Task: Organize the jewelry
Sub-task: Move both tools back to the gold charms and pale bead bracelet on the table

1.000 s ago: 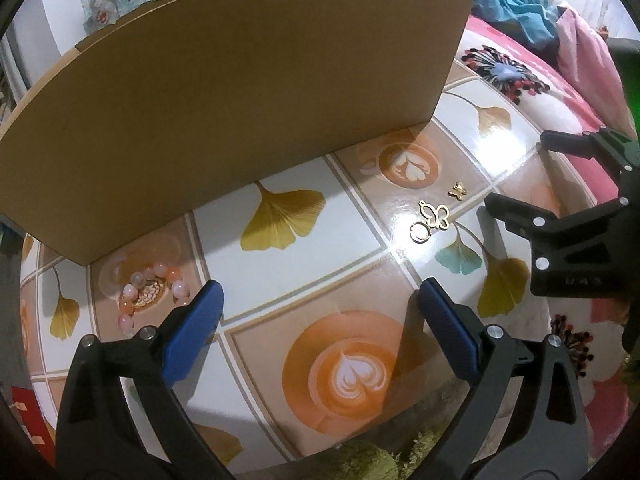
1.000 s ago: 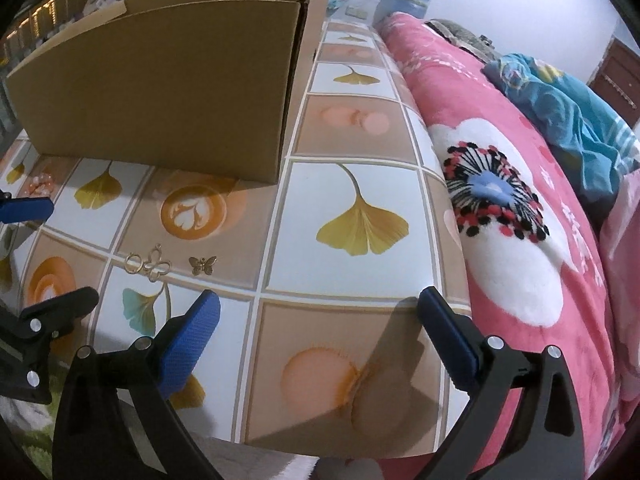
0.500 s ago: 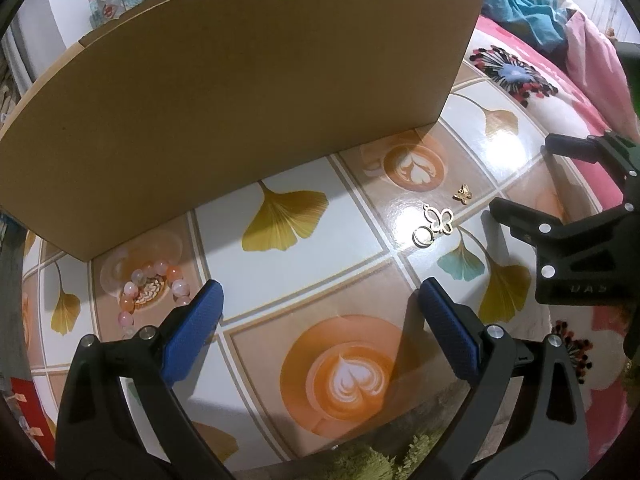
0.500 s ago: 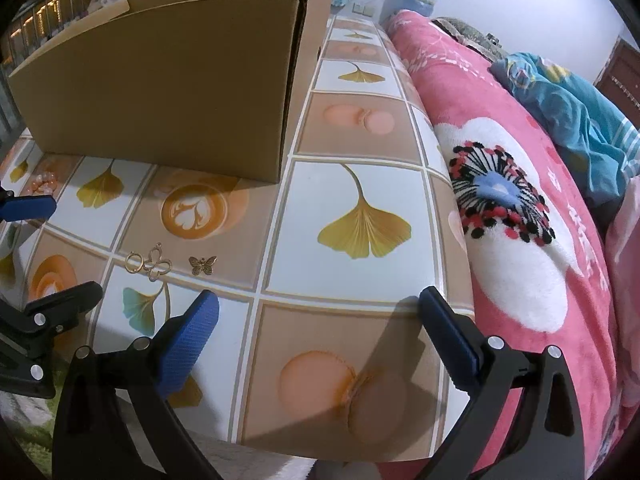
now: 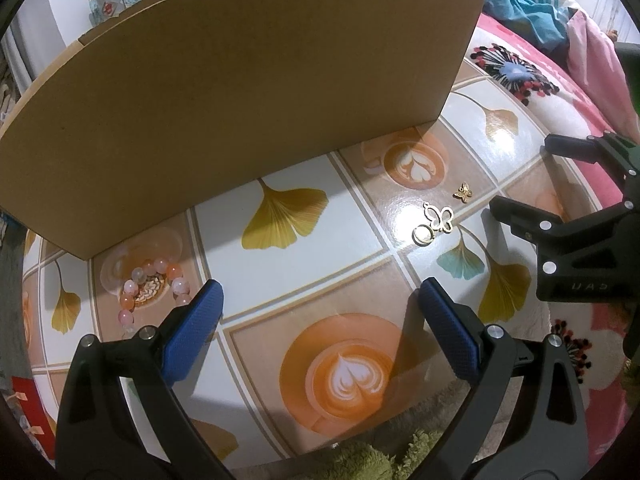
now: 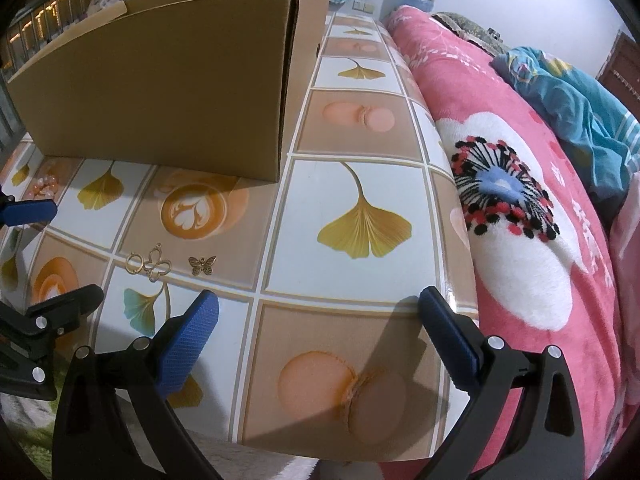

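Note:
A gold open-work butterfly pendant point(image 5: 440, 219) with a gold ring point(image 5: 423, 234) beside it lies on the patterned table. A small bronze butterfly charm point(image 5: 463, 192) lies just beyond. The same pieces show in the right wrist view: pendant point(image 6: 158, 265), ring point(image 6: 135, 263), charm point(image 6: 202, 265). A pink beaded bracelet point(image 5: 150, 286) lies at the left by the box corner. A tall cardboard box point(image 5: 240, 92) stands behind them. My left gripper point(image 5: 318, 320) is open and empty above the table. My right gripper point(image 6: 318, 322) is open and empty, right of the jewelry.
The table point(image 6: 360, 184) has a glossy cloth with ginkgo leaves and coffee cups. A pink floral blanket point(image 6: 520, 200) and blue bedding point(image 6: 580, 100) lie to the right. The right gripper's black body point(image 5: 576, 240) shows at the right edge of the left wrist view.
Both grippers have drifted slightly; the box and jewelry sit a little differently in view. Nothing was taken hold of and the jewelry has not moved on the table.

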`<action>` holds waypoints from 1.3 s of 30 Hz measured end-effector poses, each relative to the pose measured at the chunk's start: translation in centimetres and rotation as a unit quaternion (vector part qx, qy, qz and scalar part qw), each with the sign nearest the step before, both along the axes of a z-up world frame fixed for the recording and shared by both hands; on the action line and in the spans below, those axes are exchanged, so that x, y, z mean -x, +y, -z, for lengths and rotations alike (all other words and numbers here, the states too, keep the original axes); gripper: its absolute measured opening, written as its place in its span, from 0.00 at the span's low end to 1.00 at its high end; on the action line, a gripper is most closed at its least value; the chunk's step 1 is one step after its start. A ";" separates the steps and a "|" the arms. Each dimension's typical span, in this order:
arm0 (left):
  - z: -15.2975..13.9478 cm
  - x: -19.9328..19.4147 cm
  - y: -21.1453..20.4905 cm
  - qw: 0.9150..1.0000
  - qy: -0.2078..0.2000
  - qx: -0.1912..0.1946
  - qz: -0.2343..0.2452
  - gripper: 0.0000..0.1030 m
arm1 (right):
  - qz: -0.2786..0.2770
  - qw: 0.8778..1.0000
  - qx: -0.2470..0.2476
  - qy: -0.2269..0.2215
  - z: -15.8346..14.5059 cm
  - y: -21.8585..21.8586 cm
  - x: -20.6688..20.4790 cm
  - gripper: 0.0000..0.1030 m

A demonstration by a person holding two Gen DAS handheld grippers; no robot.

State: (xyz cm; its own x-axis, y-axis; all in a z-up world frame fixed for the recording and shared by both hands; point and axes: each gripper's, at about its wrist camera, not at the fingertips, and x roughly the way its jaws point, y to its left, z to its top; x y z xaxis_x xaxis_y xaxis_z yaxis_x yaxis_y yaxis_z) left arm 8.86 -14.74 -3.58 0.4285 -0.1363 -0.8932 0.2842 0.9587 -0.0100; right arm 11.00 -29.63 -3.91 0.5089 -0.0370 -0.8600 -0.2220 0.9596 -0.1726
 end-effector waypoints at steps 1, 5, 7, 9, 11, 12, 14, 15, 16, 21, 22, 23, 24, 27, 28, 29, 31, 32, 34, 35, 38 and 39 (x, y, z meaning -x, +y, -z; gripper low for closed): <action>0.0 -0.1 0.0 1.000 0.003 -0.001 -0.001 0.92 | 0.000 1.000 0.000 0.001 0.0 0.0 0.0 0.94; 0.0 0.0 -0.1 1.000 0.006 -0.003 -0.001 0.92 | 0.000 1.000 -0.001 0.003 0.0 -0.1 -0.1 0.94; 0.0 0.0 -0.1 1.000 0.006 -0.003 -0.001 0.92 | 0.000 1.000 -0.001 0.004 0.0 -0.1 -0.1 0.94; 0.0 -0.1 -0.2 1.000 0.007 -0.003 -0.002 0.92 | 0.000 1.000 -0.001 0.005 0.0 -0.1 -0.2 0.94; 0.0 -0.1 -0.2 1.000 0.008 -0.004 -0.002 0.92 | 0.000 1.000 -0.001 0.005 0.1 -0.1 -0.2 0.94; 0.0 -0.1 -0.2 1.000 0.009 -0.004 -0.003 0.92 | 0.000 1.000 0.000 0.005 0.0 0.0 -0.2 0.94; 0.0 -0.3 -0.3 1.000 0.010 -0.006 -0.003 0.93 | 0.000 1.000 -0.001 0.005 0.1 -0.1 -0.2 0.94; 0.0 -0.3 -0.3 1.000 0.010 -0.006 -0.003 0.93 | 0.000 1.000 -0.001 0.005 0.1 -0.1 -0.2 0.94; 0.0 -0.3 -0.3 1.000 0.010 -0.007 -0.003 0.93 | 0.000 1.000 -0.002 0.005 0.1 -0.1 -0.2 0.94; -0.1 -0.3 -0.3 1.000 0.009 -0.007 -0.004 0.93 | 0.000 1.000 -0.001 0.005 0.1 -0.1 -0.2 0.94; -0.1 -0.3 -0.3 1.000 0.009 -0.007 -0.004 0.93 | 0.000 1.000 -0.001 0.005 0.1 -0.1 -0.2 0.94; -0.1 -0.3 -0.3 1.000 0.008 -0.007 -0.004 0.93 | -0.001 1.000 -0.001 0.004 0.1 -0.1 -0.2 0.94; -0.1 -0.3 -0.3 1.000 0.007 -0.007 -0.005 0.93 | -0.001 1.000 -0.002 0.003 0.1 -0.2 -0.2 0.94; -0.2 -0.2 -0.4 1.000 0.005 -0.007 -0.005 0.93 | 0.001 1.000 -0.009 -0.002 0.1 -0.3 -0.1 0.94; -0.2 -0.2 -0.4 1.000 0.005 -0.007 -0.004 0.93 | 0.001 1.000 -0.010 -0.003 0.0 -0.3 -0.1 0.94; -0.2 -0.2 -0.4 1.000 0.005 -0.007 -0.004 0.93 | 0.000 1.000 -0.011 -0.004 0.1 -0.3 -0.1 0.94; -0.2 -0.1 -0.4 1.000 0.002 -0.007 -0.002 0.93 | -0.001 1.000 -0.013 -0.007 0.1 -0.2 -0.1 0.94; -0.2 -0.1 -0.4 1.000 -0.002 -0.005 0.002 0.93 | -0.001 1.000 -0.014 -0.008 0.1 -0.2 -0.1 0.94; -0.2 0.1 -0.3 1.000 -0.008 -0.003 0.009 0.93 | -0.002 1.000 -0.017 -0.010 0.1 -0.2 -0.1 0.94; -0.2 0.1 -0.3 1.000 -0.010 -0.001 0.012 0.93 | -0.003 1.000 -0.018 -0.012 0.1 -0.2 0.0 0.94; -0.3 0.2 -0.2 0.999 -0.014 0.006 0.028 0.93 | -0.005 1.000 -0.022 -0.016 0.1 -0.3 0.0 0.94; -0.4 0.2 -0.2 0.999 -0.015 0.012 0.034 0.93 | -0.006 1.000 -0.024 -0.019 0.2 -0.3 0.0 0.94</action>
